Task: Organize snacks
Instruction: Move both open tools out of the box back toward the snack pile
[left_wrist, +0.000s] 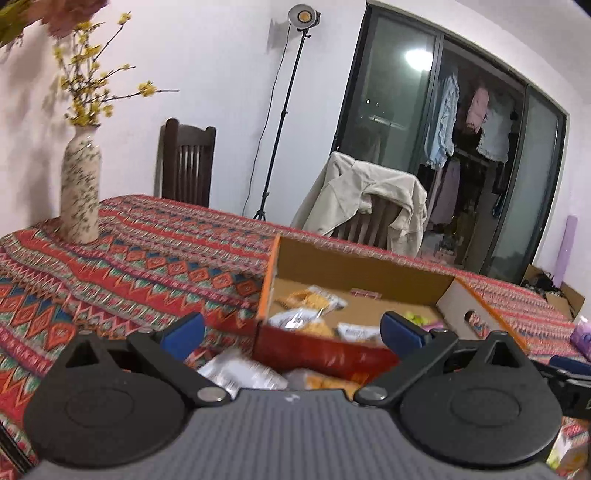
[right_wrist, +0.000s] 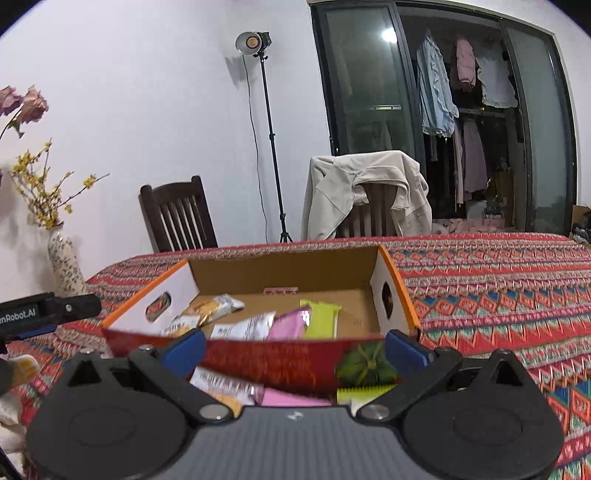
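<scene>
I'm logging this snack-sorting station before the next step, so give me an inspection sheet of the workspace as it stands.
Surface: table under a red patterned tablecloth.
Job's things: open cardboard box holding a pink packet, a lime packet, a white packet and an orange snack bag; more packets lie in front of the box.
Clutter: flower vase on the table.
Grippers: left gripper open, empty; right gripper open, empty.
Cables: one hanging down the light stand.
Surroundings: wooden chair, jacket draped over another chair, clothes behind glass doors.
</scene>
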